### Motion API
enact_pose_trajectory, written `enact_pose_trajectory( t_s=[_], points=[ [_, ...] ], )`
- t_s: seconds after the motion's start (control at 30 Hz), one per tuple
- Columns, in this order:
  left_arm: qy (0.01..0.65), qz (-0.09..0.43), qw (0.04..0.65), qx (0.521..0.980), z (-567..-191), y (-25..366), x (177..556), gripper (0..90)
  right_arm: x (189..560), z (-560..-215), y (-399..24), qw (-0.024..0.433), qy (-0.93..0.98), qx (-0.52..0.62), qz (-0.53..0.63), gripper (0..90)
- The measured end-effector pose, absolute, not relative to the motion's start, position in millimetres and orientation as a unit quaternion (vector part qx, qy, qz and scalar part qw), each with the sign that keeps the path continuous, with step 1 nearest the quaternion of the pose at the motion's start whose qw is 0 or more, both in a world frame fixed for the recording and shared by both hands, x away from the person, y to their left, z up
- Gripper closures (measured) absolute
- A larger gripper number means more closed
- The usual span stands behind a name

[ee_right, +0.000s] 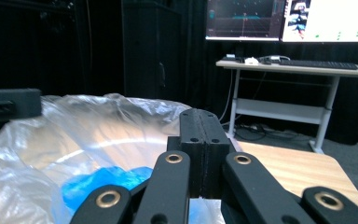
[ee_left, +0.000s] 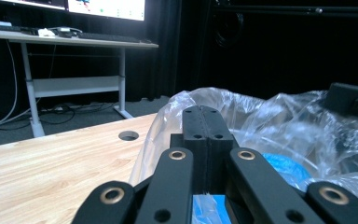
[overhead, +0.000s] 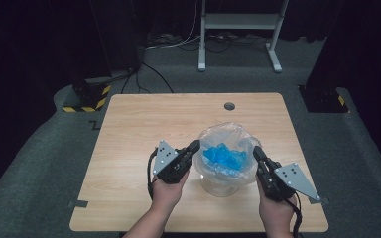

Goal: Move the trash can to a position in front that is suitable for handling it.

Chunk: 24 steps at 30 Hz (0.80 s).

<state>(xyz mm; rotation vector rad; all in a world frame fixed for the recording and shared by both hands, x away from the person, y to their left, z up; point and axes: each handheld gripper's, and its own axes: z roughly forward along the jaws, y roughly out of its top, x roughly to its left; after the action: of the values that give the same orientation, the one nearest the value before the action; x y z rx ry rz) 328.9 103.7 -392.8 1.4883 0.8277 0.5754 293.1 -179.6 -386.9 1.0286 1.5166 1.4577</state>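
The clear plastic bag [overhead: 226,148] lining a bowl on the table [overhead: 129,148] is gripped at opposite rims by the clenched left claw [overhead: 194,145] and right claw [overhead: 256,150].

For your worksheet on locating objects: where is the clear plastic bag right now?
In the high view, the clear plastic bag lines a container right of the table's centre, between the left gripper and right gripper, nearer than the round hole.

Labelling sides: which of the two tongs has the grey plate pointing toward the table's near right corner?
The right tongs, shut on the clear bag's right rim. The left tongs grip the bag's left rim; their plate sits toward the table's middle.
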Motion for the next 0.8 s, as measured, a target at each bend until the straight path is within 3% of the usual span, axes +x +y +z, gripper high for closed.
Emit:
enact_pose_trajectory(
  t_s=[0.33,0.8],
  points=[
    [0.370,0.227,0.599,0.673,-409.7,105.4,327.7,89.3,288.7,-391.3,-142.8,0.373,0.624,0.366,0.580,90.0],
    [0.391,0.193,0.591,0.679,-419.1,117.9,324.9,86.1,286.6,-422.3,-72.3,0.304,0.708,0.299,0.563,90.0]
  ],
)
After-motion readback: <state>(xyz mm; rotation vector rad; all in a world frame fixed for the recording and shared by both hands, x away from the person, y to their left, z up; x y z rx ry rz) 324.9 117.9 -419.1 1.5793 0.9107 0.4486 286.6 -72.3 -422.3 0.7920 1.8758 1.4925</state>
